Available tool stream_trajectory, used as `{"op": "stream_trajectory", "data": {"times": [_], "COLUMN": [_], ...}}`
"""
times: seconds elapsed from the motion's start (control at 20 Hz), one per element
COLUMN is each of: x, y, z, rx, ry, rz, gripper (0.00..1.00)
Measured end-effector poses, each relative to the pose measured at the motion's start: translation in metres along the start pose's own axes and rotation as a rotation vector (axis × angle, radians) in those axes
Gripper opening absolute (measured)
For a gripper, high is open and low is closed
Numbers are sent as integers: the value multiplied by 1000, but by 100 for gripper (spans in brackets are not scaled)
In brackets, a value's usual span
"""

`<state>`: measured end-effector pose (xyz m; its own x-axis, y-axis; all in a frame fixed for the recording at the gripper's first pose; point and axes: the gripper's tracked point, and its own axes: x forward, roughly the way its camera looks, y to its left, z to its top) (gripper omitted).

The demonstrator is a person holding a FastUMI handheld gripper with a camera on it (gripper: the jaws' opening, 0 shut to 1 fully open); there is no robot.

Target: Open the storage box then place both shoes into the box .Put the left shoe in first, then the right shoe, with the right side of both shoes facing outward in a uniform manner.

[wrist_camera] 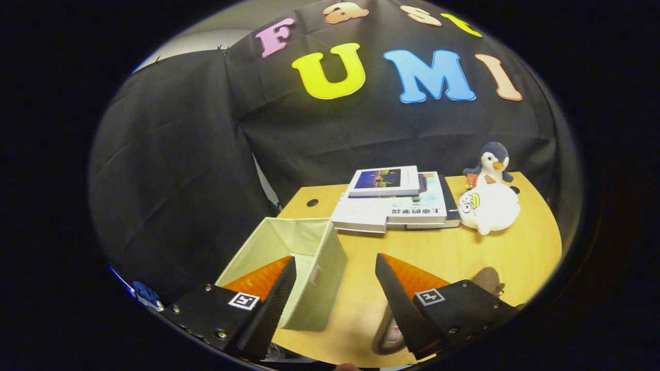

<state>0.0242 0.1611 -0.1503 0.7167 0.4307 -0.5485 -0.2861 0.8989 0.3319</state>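
Judging from how things lie, the opening step appears done: the storage box (289,257), a pale fabric cube, stands on the table (464,257) with its top open and its inside, as far as it can be seen, empty. No lid or flap can be made out. The box sits under and just ahead of the left finger, whose tip overlaps its near rim.

The tool (335,288) is held above the table with its fingers spread wide; nothing is pinched between them, and only bare table is seen in the gap. One shoe (392,330) is partly seen beneath the right finger, lying on the table just beside the box; a dark rounded shape beyond that finger may be part of it or of the second shoe, but this cannot be told. Whether it is the left or the right shoe cannot be judged either.

Both placements are therefore taken to remain: the left shoe first, then the right, each with its right side turned outward.

Farther back, well apart from the box, a stack of books (397,201) and two plush toys (490,196) are set on the table.
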Motion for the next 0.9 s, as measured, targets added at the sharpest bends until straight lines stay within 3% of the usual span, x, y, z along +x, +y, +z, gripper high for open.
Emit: {"op": "stream_trajectory", "data": {"times": [0.5,0.9], "x": [13,11], "y": [-87,-112], "z": [-61,-111], "rx": [19,53], "ry": [100,195], "rz": [-135,-182], "gripper": [95,95]}}
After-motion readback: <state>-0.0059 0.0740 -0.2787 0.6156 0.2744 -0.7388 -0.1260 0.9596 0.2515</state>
